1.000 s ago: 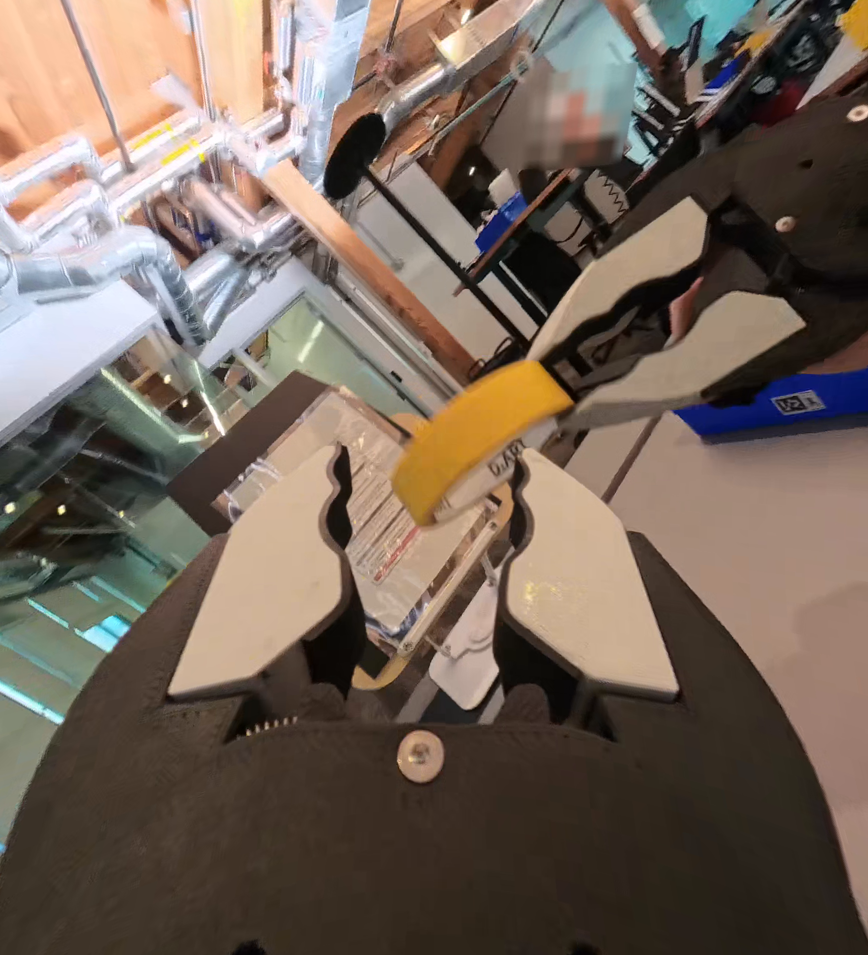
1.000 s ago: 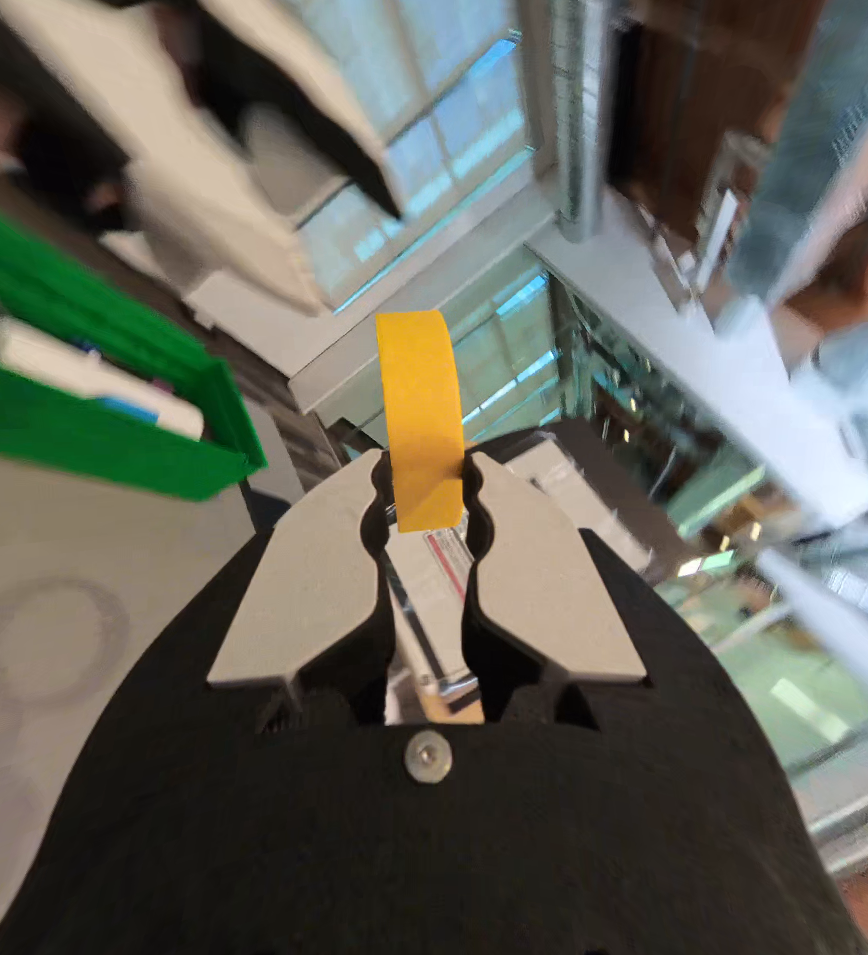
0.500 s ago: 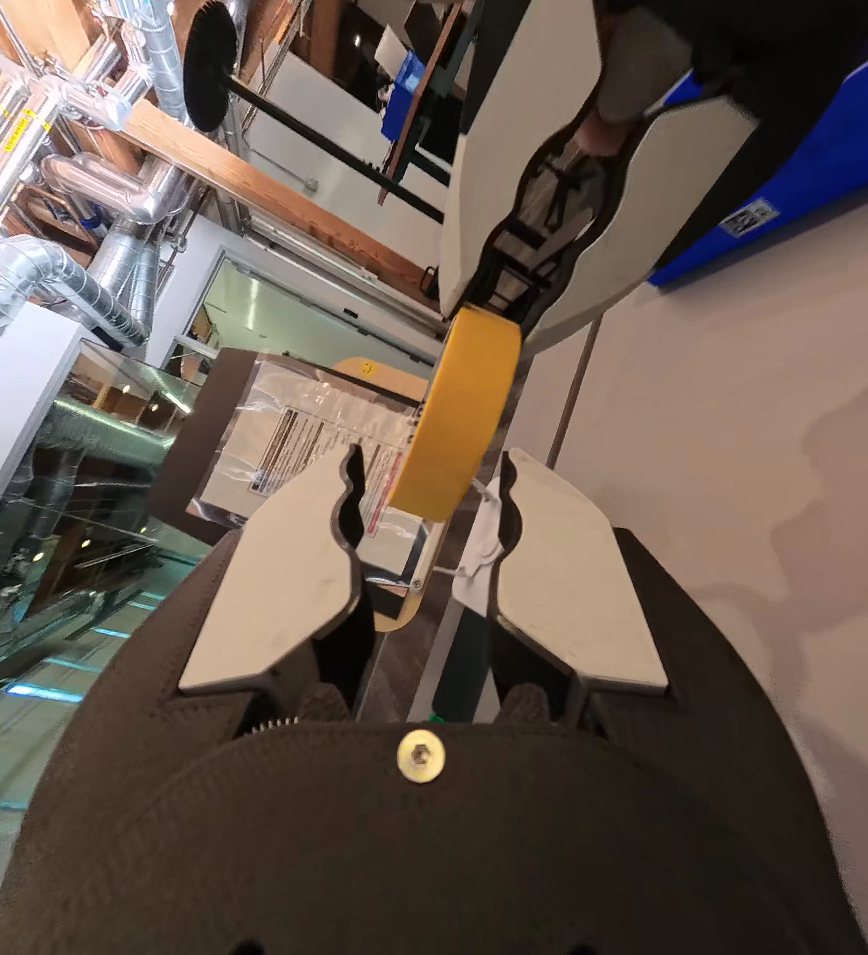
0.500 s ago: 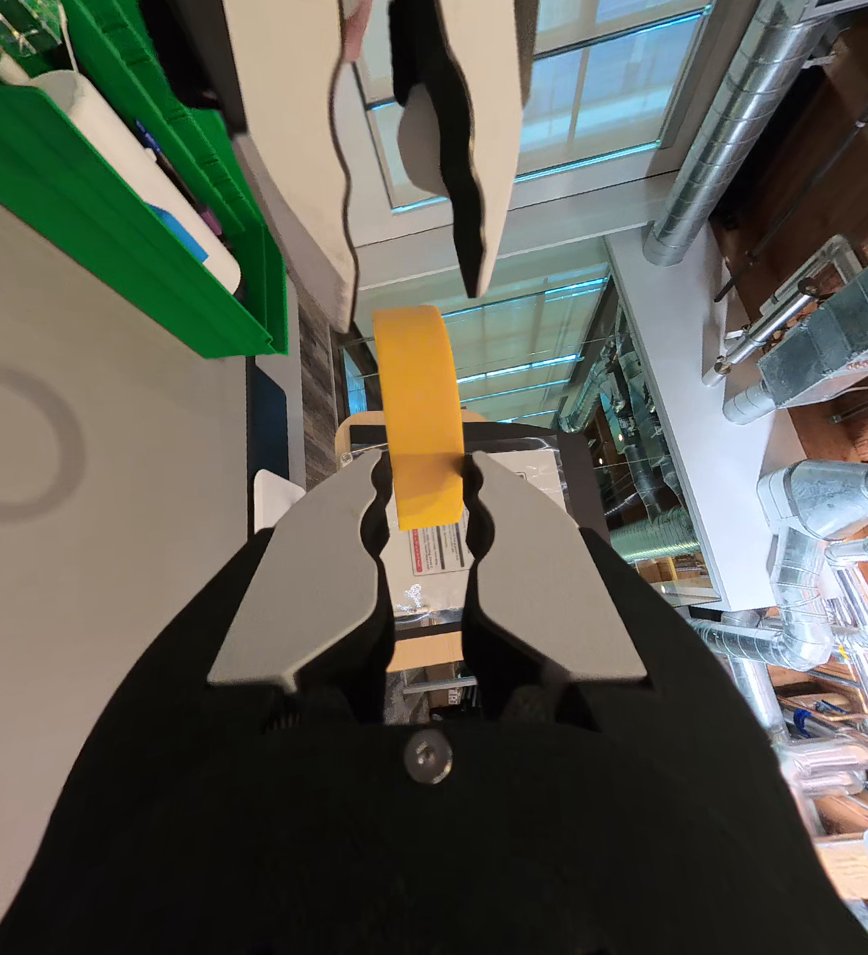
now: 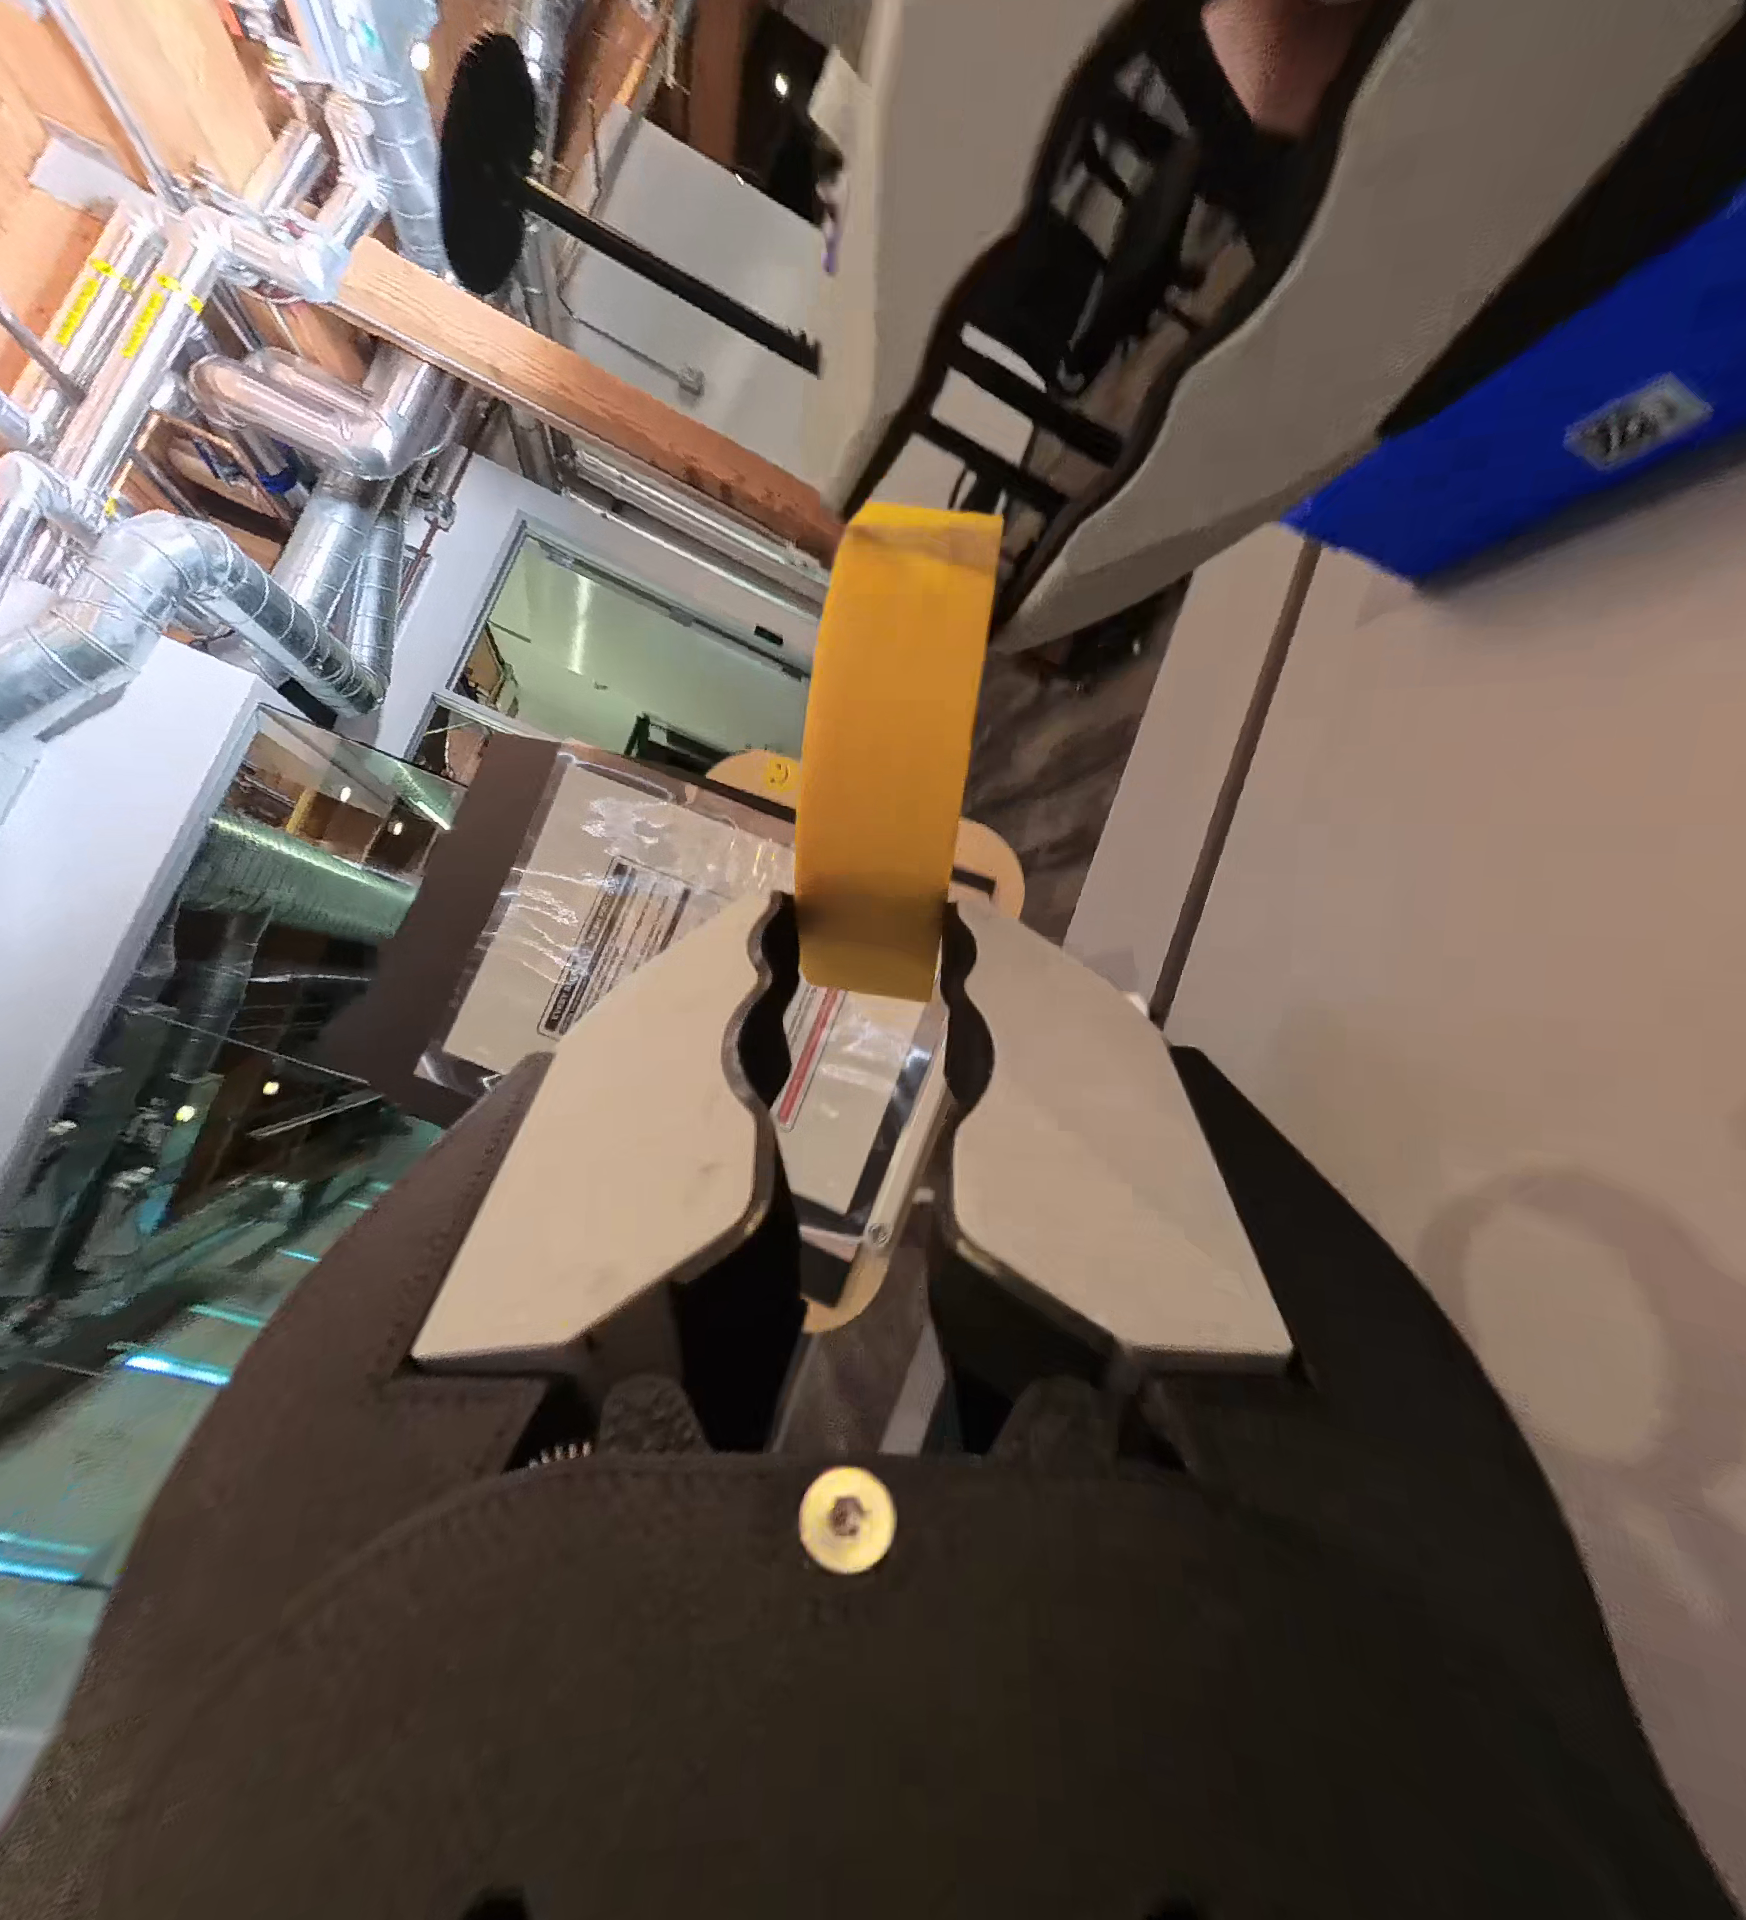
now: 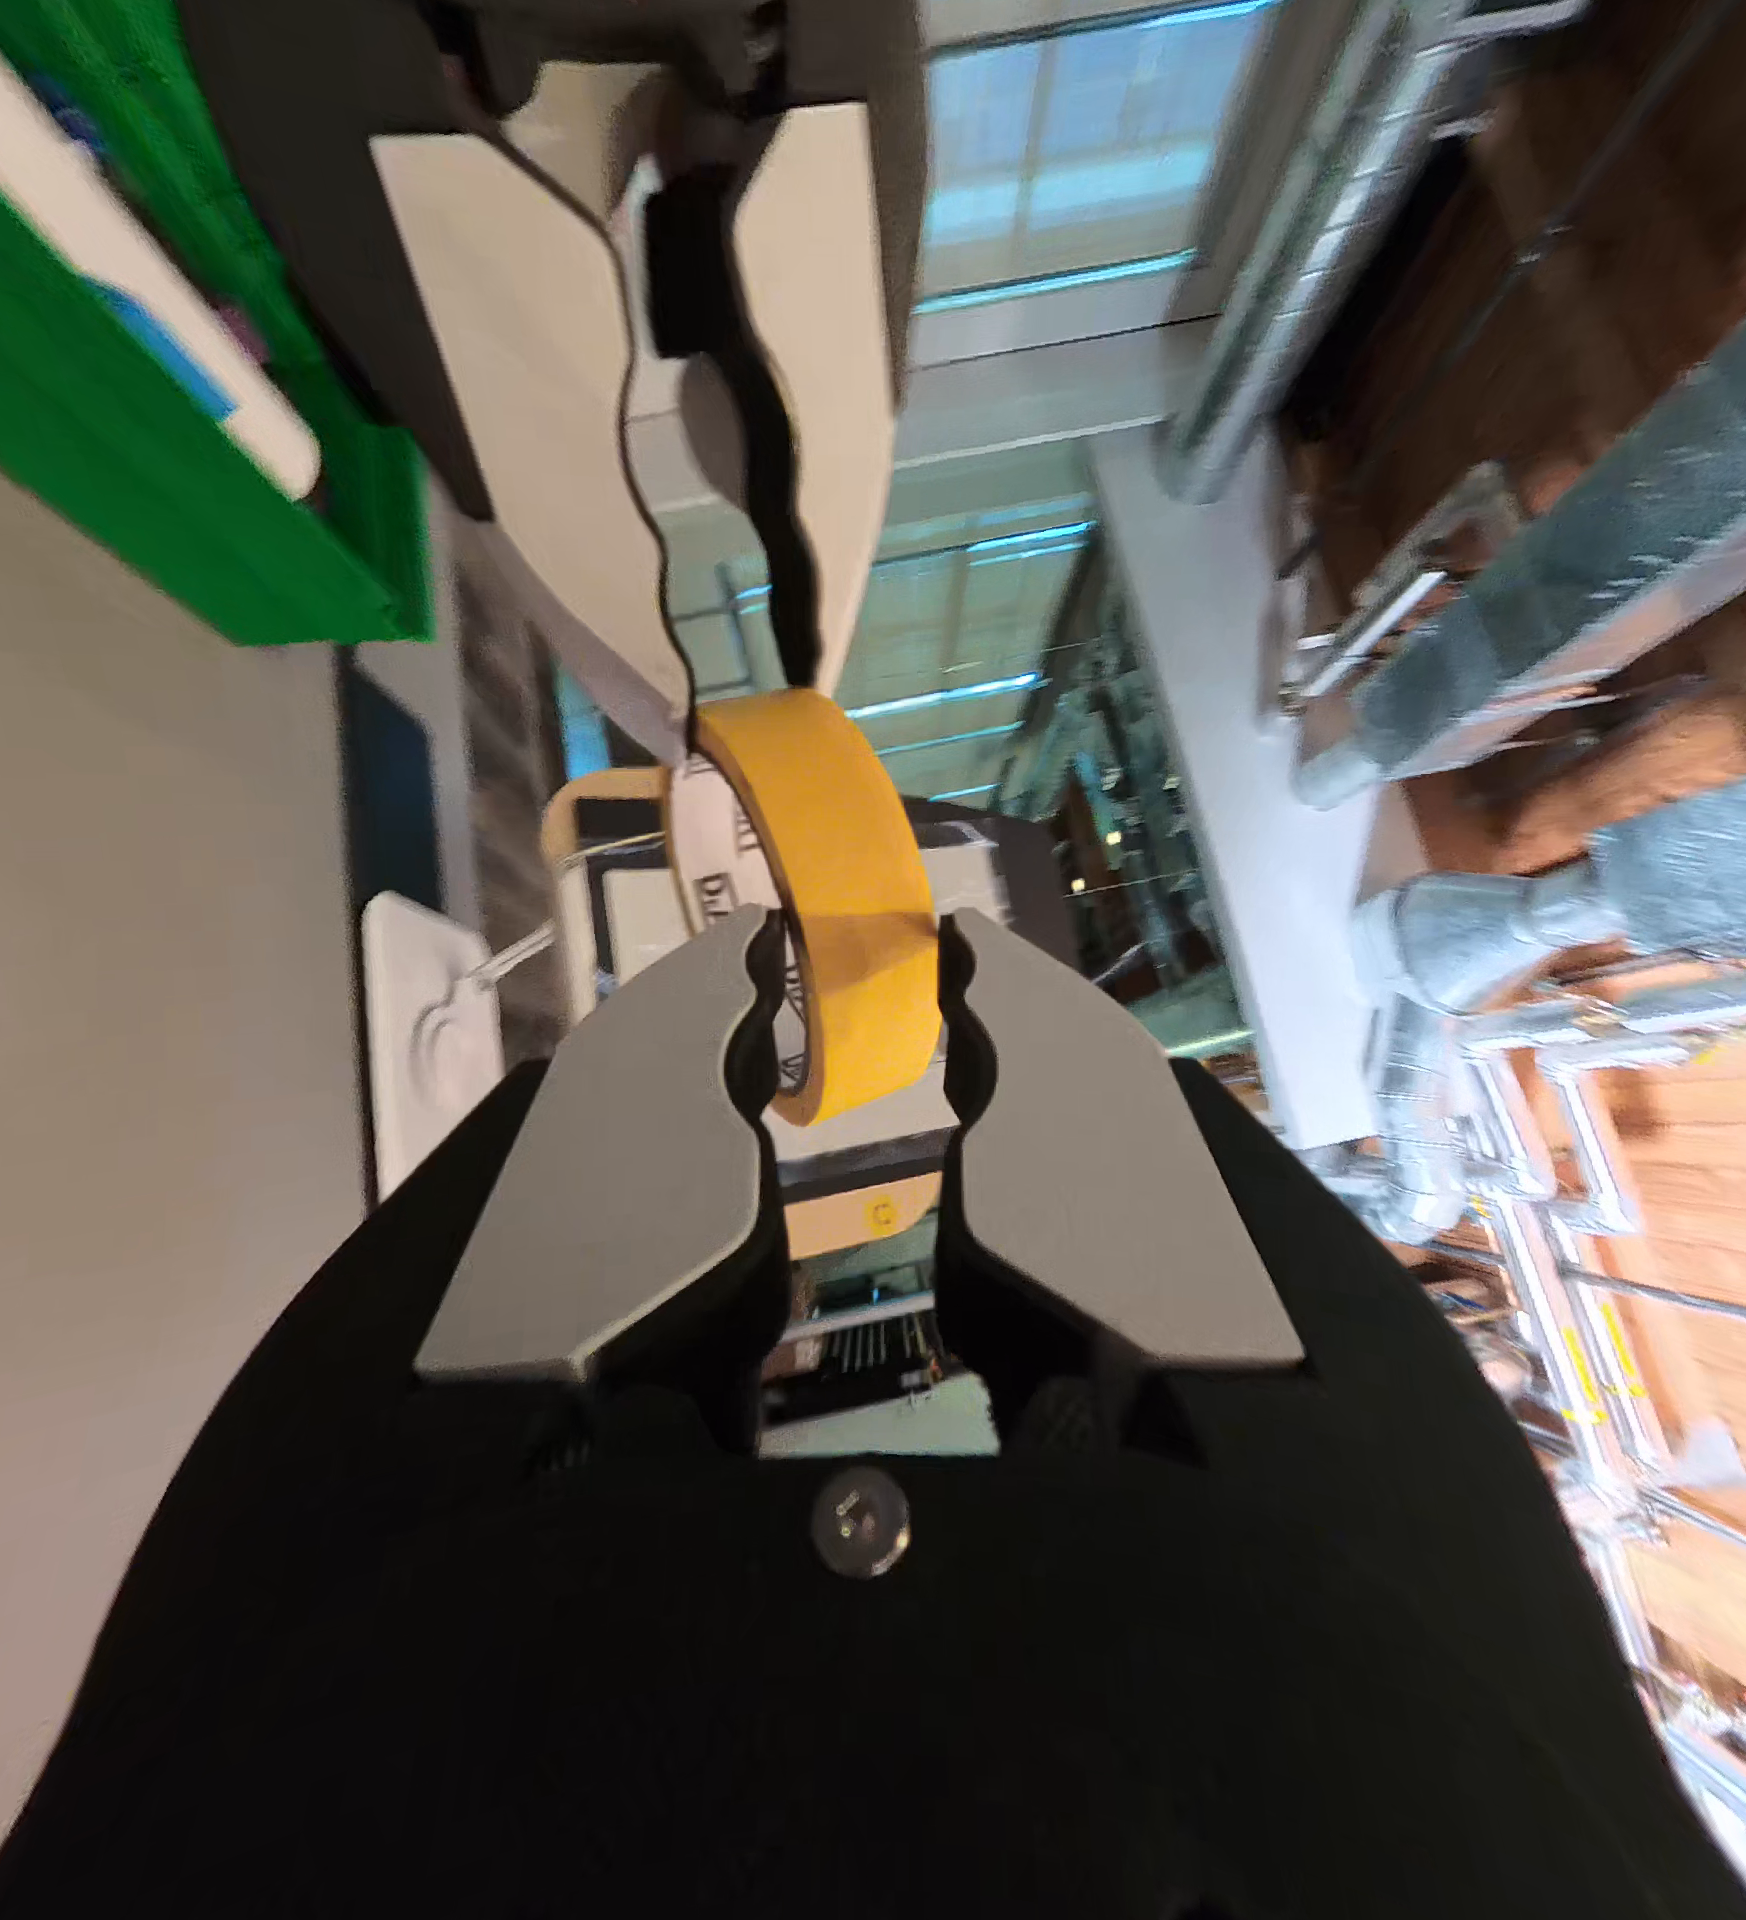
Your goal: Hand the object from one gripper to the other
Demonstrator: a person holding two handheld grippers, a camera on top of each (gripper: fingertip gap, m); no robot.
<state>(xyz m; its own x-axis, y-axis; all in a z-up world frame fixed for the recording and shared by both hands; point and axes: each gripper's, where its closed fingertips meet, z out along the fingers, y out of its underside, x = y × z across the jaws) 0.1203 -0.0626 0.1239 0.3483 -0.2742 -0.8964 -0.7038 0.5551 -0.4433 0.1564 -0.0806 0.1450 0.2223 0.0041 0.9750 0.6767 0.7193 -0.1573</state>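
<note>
Left gripper (image 5: pixel 864 925) has the yellow tape roll (image 5: pixel 890 748) pinched across its width right at the fingertips, with the roll sticking out toward 12 o'clock. In the right wrist view the right gripper (image 6: pixel 853 920) sits parted a bit wider than the roll, which hangs tilted between its fingers. There's a visible gap on the 9 o'clock side. Can't tell if it touches the 3 o'clock finger. The roll is in mid-air, off the grey tabletop (image 5: pixel 1471 935).

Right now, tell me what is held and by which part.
The left gripper pinches the yellow tape roll across its band's width, at one side of the ring; the right gripper looks released.
</note>
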